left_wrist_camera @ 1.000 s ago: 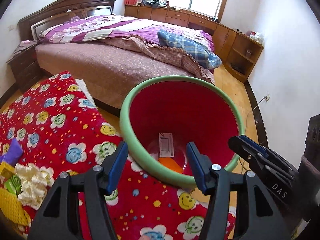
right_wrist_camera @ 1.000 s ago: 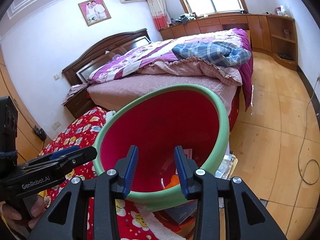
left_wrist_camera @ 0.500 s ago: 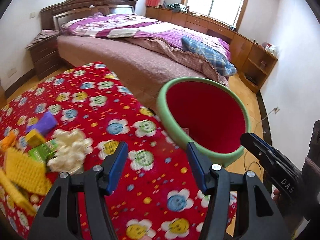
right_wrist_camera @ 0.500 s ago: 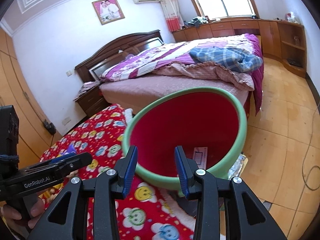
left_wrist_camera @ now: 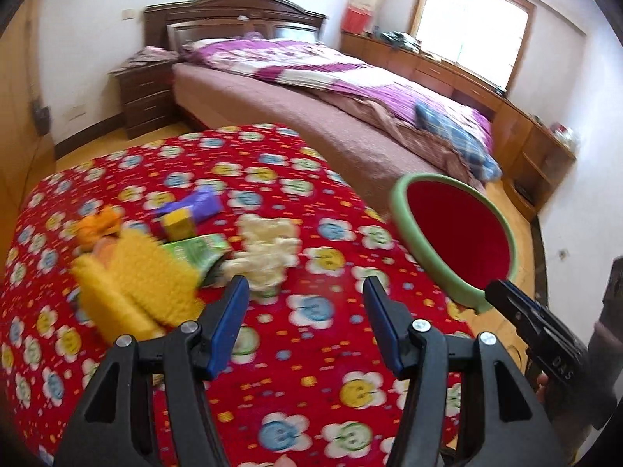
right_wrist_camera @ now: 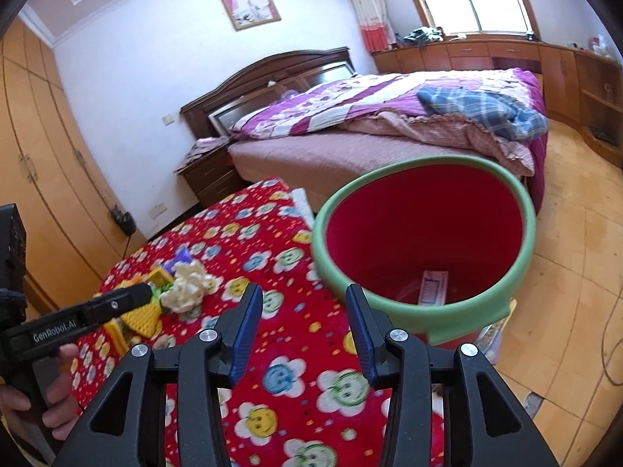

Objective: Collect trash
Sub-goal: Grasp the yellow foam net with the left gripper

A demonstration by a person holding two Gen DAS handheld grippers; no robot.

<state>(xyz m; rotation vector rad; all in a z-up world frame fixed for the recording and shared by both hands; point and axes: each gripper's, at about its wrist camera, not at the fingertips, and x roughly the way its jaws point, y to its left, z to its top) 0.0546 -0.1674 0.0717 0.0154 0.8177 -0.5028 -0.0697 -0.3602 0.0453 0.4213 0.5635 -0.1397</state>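
- Bin (right_wrist_camera: 424,241), red inside with green rim, right of the table (left_wrist_camera: 272,350); holds a paper slip (right_wrist_camera: 432,286) and little else visible.
- Yellow sponge (left_wrist_camera: 132,288), left on table: probably light, squashy; best pinched across.
- White wad (left_wrist_camera: 264,253), mid-table: likely soft, light; anywhere grips.
- Left gripper (left_wrist_camera: 305,325) gapes, empty.
- Right gripper (right_wrist_camera: 301,329) just widened, empty.

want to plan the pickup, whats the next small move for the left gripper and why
Probably ease the left gripper forward and left onto the crumpled white paper. Its jaws stand open and empty, that wad is the nearest trash, and the red bin waits at the right.
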